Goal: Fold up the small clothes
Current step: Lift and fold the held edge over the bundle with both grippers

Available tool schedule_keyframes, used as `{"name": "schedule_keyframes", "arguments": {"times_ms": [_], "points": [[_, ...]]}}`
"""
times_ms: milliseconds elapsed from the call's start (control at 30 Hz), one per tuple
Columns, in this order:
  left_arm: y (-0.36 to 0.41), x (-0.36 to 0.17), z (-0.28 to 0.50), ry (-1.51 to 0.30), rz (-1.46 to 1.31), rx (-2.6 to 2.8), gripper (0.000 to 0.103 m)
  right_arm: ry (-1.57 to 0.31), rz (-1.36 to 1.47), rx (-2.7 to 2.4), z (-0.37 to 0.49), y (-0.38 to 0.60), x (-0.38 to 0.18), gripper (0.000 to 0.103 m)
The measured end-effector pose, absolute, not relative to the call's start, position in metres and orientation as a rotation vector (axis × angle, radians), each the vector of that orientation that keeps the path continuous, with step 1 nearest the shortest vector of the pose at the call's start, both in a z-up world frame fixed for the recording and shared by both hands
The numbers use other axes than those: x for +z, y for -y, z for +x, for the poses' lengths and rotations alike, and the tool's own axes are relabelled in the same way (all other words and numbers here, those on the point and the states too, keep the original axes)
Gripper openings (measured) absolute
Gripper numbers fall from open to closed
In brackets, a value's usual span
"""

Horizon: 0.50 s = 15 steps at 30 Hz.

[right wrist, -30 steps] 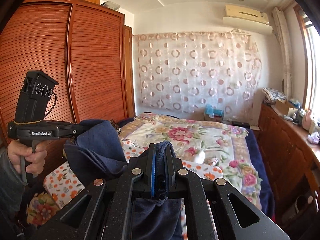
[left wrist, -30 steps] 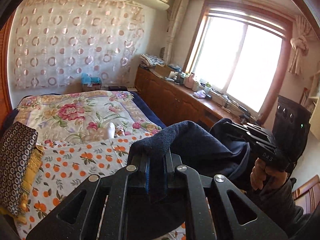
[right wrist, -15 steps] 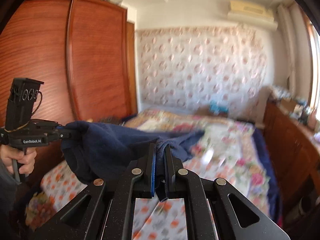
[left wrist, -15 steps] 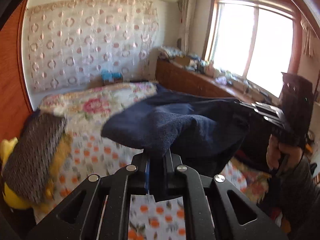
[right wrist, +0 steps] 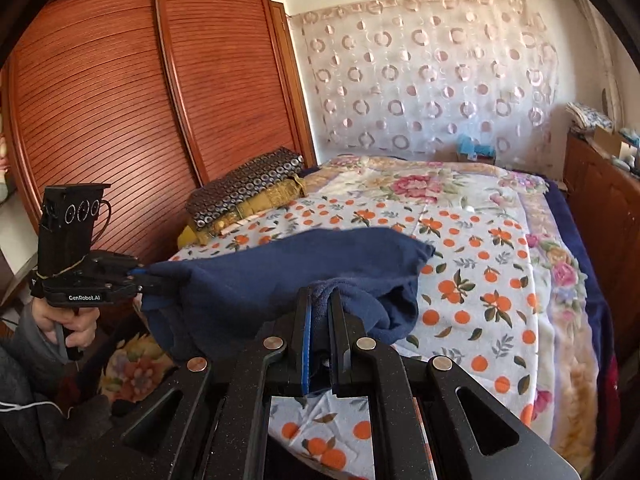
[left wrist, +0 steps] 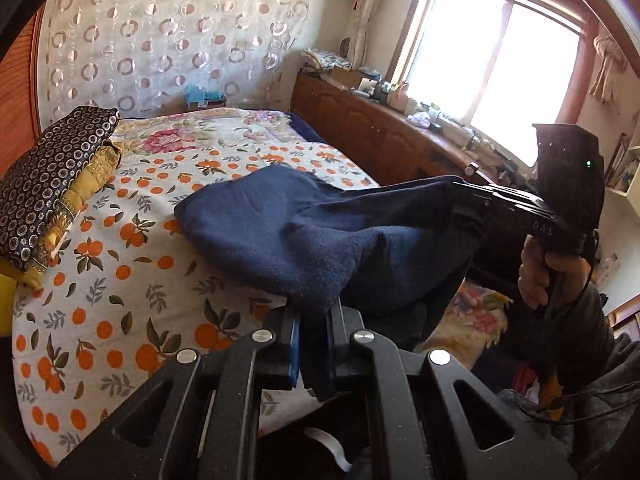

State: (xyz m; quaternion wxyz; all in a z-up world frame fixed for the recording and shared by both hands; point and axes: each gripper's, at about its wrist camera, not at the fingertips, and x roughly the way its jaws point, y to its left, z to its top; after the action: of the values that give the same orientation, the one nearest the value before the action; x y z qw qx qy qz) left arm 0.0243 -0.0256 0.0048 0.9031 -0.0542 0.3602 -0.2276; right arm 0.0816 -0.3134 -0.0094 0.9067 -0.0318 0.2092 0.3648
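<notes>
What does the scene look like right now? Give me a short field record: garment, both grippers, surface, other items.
garment: navy garment, stretched between both grippers, far end draped on the bed
left gripper: shut on one end of the garment
right gripper: shut on the other end
surface: bed sheet with orange print
other items: dark patterned folded cloth on a yellow one, at the bed's edge near the wooden wardrobe
fold state: not yet folded

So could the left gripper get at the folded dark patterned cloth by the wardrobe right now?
Probably not yet: the left gripper is shut on the navy garment. The folded cloth lies uncovered on the bed.
</notes>
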Motion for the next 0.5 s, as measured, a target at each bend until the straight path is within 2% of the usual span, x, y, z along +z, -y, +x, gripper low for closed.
{"name": "schedule_keyframes", "arguments": {"times_ms": [200, 433, 500], "points": [[0.015, 0.005, 0.066, -0.755, -0.148, -0.445, 0.011, -0.421, -0.075, 0.721, 0.109, 0.304, 0.005, 0.006], [0.001, 0.000, 0.148, -0.758, -0.171, -0.394, 0.013, -0.475, -0.006, 0.652, 0.195, 0.288, 0.006, 0.006], [-0.003, -0.003, 0.162, -0.768, -0.197, -0.396, 0.022, -0.494, -0.003, 0.630, 0.215, 0.278, 0.004, 0.006]]}}
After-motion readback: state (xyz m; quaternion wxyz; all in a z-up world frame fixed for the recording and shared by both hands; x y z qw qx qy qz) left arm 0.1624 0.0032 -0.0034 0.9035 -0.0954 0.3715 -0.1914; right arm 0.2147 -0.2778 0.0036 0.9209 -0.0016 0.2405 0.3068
